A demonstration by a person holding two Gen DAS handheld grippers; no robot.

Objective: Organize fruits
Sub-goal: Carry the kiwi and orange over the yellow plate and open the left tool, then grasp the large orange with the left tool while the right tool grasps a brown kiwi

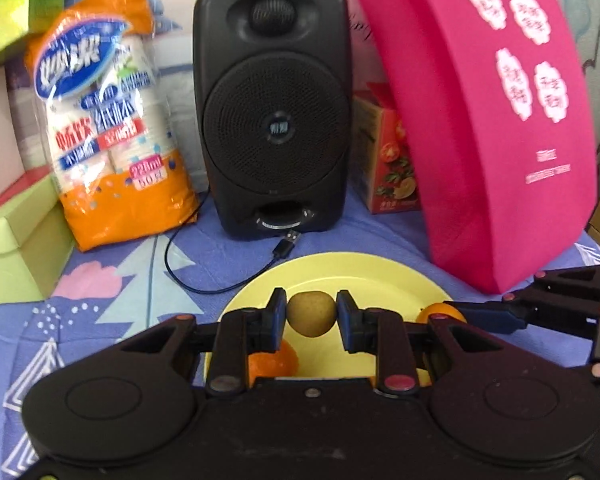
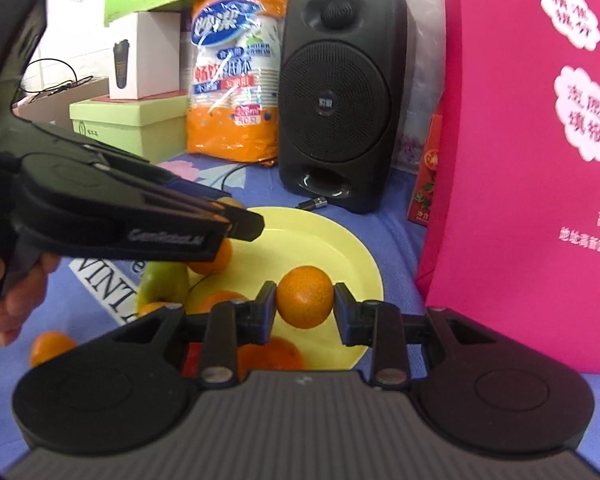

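My left gripper (image 1: 311, 314) is shut on a small yellow-brown pear (image 1: 311, 312) and holds it over the yellow plate (image 1: 340, 272). An orange (image 1: 272, 362) lies on the plate below it. My right gripper (image 2: 305, 306) is shut on an orange (image 2: 305, 296) above the same plate (image 2: 320, 240). In the right wrist view the left gripper (image 2: 244, 224) reaches in from the left over the plate. Several more oranges (image 2: 216, 256) and a green apple (image 2: 164, 284) lie on or beside the plate's left side. One orange (image 2: 50, 346) lies on the cloth.
A black speaker (image 1: 272, 108) with a USB cable (image 1: 286, 246) stands behind the plate. A pink bag (image 1: 492, 112) stands at the right, an orange pack of paper cups (image 1: 112, 120) and green boxes (image 1: 16, 240) at the left. A red juice carton (image 1: 388, 160) stands behind the bag.
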